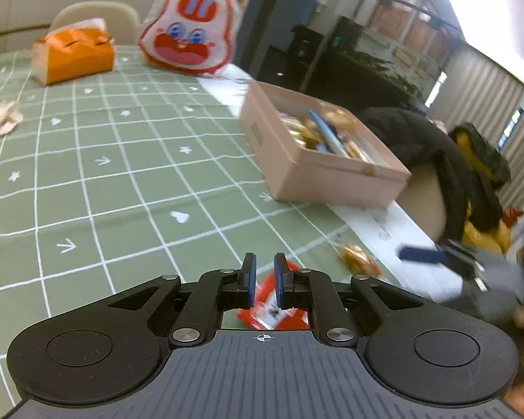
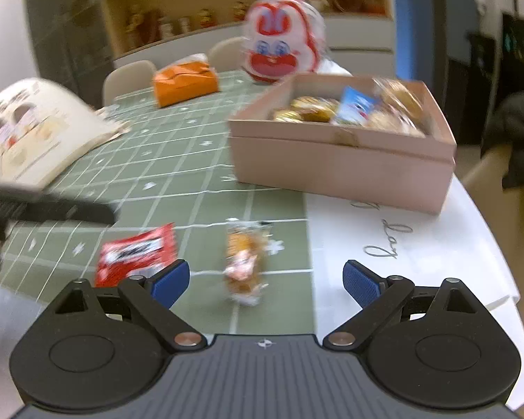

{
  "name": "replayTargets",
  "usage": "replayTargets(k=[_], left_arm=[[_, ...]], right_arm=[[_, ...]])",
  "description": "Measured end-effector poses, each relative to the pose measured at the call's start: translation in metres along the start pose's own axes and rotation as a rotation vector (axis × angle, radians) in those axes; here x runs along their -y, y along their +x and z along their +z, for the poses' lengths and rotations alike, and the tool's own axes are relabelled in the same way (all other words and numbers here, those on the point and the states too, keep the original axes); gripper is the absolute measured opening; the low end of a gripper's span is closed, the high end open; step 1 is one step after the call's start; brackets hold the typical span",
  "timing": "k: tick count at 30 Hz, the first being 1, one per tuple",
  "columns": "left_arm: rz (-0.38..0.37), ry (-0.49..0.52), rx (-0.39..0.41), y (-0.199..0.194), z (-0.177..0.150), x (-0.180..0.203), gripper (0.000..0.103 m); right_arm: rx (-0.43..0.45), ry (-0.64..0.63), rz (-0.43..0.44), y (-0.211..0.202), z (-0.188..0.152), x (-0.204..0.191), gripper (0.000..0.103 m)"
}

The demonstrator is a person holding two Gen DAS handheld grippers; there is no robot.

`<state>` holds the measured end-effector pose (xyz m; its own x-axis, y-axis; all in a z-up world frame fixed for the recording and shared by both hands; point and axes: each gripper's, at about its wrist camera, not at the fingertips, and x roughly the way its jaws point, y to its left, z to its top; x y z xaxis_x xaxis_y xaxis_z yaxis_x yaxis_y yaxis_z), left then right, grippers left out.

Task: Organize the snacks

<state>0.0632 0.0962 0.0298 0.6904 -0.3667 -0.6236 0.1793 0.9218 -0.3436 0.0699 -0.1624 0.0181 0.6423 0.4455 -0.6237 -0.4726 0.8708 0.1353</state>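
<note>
My left gripper [image 1: 264, 276] is shut low over the green checked tablecloth [image 1: 122, 174]. A red snack packet [image 1: 272, 314] is pinched between its blue pads, and the same red snack packet [image 2: 136, 255] appears in the right wrist view just under the blurred dark left gripper [image 2: 110, 213]. A gold-wrapped snack [image 2: 244, 262] lies on the cloth between the spread fingers of my open right gripper [image 2: 265, 279], untouched. Its gold wrapper [image 1: 356, 258] also shows near the table edge. Farther back stands the pink box [image 2: 332, 167], which holds several gold snacks and a blue packet.
A rabbit-face bag [image 1: 188, 31] and an orange tissue pack [image 1: 73, 52] sit at the far end. A cream printed bag [image 2: 35, 129] lies at the left. White cloth [image 2: 419, 237] covers the table's right edge. A dark jacket [image 1: 436, 146] hangs on a chair beside it.
</note>
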Motion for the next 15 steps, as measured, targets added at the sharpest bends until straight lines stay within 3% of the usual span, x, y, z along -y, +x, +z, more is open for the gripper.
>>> replayTargets(k=[4, 7, 12, 15], left_arm=[[-0.075, -0.093, -0.028, 0.015, 0.009, -0.017, 0.013], [-0.122, -0.089, -0.033, 0.015, 0.006, -0.022, 0.014], [-0.108, -0.102, -0.07, 0.008, 0.001, -0.033, 0.015], [-0.109, -0.123, -0.082, 0.008, 0.0, -0.039, 0.016]], right_arm=[[0.015, -0.099, 0.016, -0.015, -0.005, -0.029, 0.095], [-0.002, -0.131, 0.043, -0.018, -0.005, -0.044, 0.095], [-0.012, -0.176, 0.012, -0.007, -0.004, -0.068, 0.095], [-0.004, -0.168, -0.014, 0.002, -0.002, -0.071, 0.09]])
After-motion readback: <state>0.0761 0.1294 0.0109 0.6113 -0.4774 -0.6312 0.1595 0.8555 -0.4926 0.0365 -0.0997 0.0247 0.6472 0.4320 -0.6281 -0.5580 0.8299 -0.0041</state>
